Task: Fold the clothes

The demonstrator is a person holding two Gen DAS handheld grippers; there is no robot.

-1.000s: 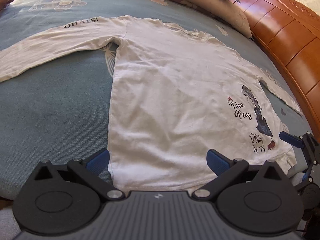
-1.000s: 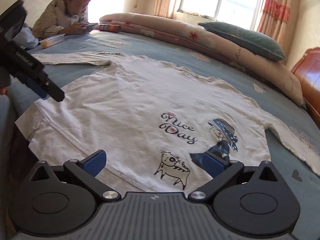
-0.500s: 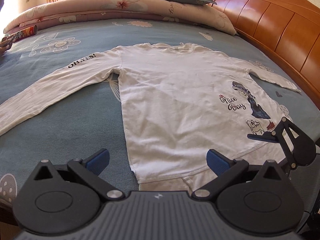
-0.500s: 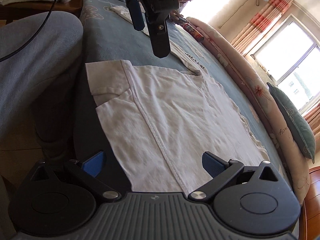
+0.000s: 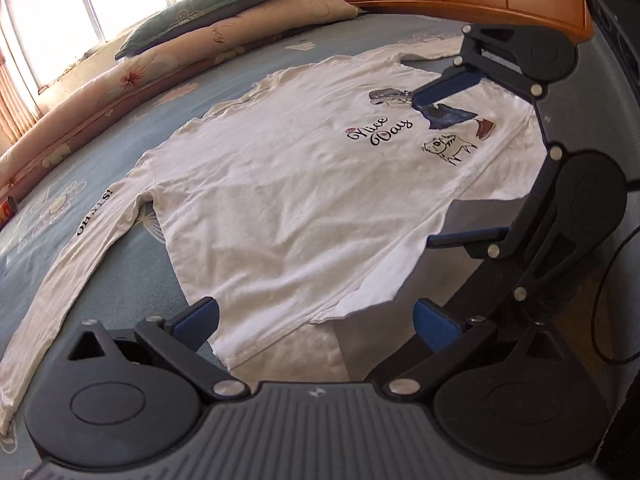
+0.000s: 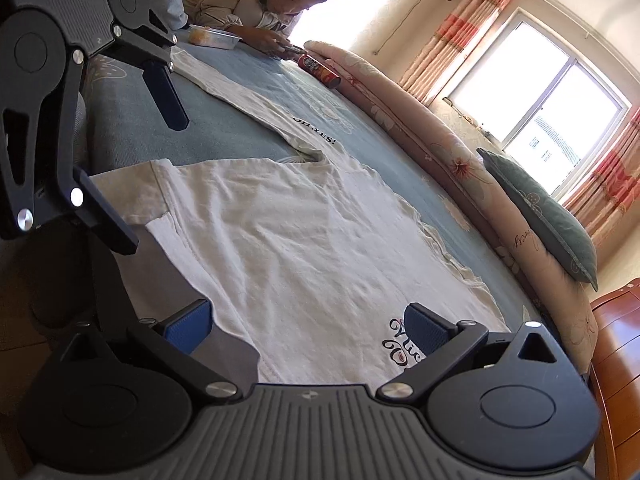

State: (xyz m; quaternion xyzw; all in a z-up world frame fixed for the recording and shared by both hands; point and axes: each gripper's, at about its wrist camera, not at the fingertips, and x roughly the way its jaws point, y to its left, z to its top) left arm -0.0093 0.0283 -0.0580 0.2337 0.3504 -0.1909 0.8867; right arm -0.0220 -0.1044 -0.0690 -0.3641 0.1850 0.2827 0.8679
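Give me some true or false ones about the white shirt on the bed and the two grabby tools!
1. The white shirt lies spread out flat on the blue bed. True.
2. The left tool is squeezing the shirt's hem. False: its blue pads stand wide apart, with the hem lying between them, not pinched.
3. The shirt says "Nice Day" beside a drawn girl and a small animal. True.
4. The right tool is shut tight. False: it is open too, low over the shirt's bottom part.
5. The sleeve with "OH.YES!" is folded across the chest. False: it stretches straight out over the bed, away from the body.
6. A green pillow rests on a rolled quilt. True.
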